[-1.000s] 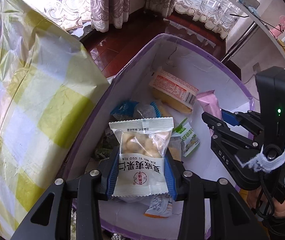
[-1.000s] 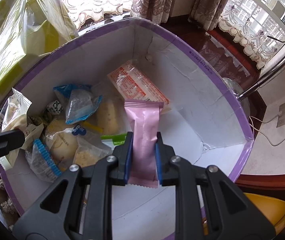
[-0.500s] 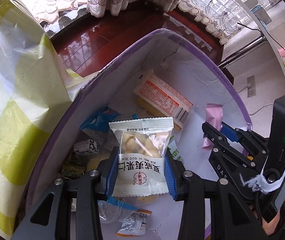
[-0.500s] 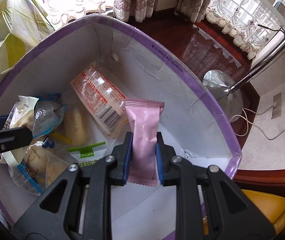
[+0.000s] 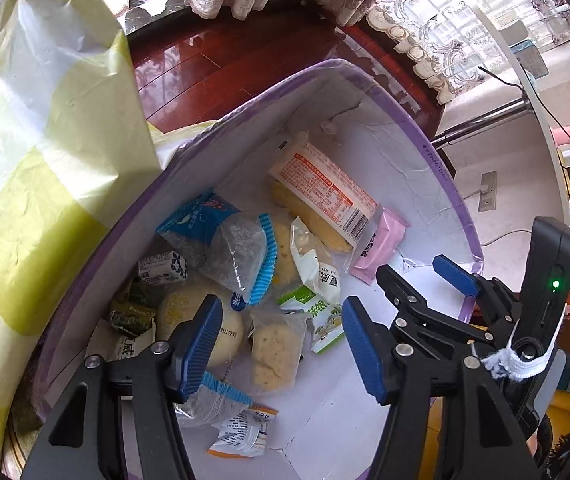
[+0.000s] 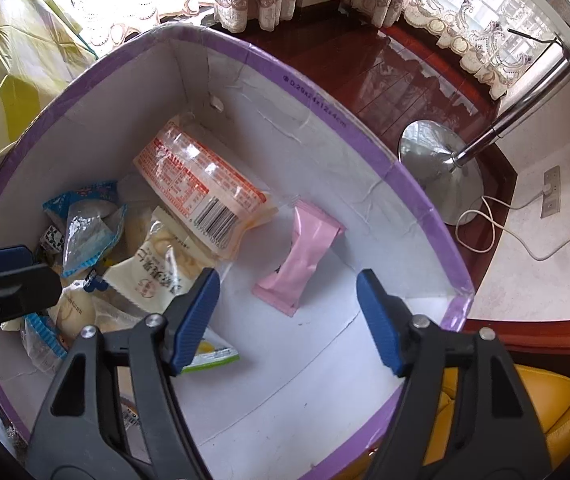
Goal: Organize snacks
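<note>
A white box with a purple rim (image 5: 417, 136) (image 6: 325, 108) holds several snack packets. My left gripper (image 5: 277, 344) is open and empty above the pile. My right gripper (image 6: 289, 316) is open and empty over the box; it also shows in the left wrist view (image 5: 421, 276). A pink wrapper (image 6: 299, 256) (image 5: 381, 248) lies on the box floor just beyond the right fingertips. A white nut packet (image 6: 157, 276) (image 5: 313, 264) lies on the pile beside a long orange-printed packet (image 6: 201, 184) (image 5: 321, 192).
A yellow-green checked plastic sheet (image 5: 37, 168) (image 6: 17, 60) lies left of the box. Dark red wood floor (image 5: 225, 64), a chrome stand base (image 6: 441, 160) and a white cable (image 6: 525, 240) lie beyond. A yellow cushion (image 6: 545, 412) is at the lower right.
Both grippers have opened. The left let go of the white nut packet and the right let go of the pink wrapper; both now lie in the box.
</note>
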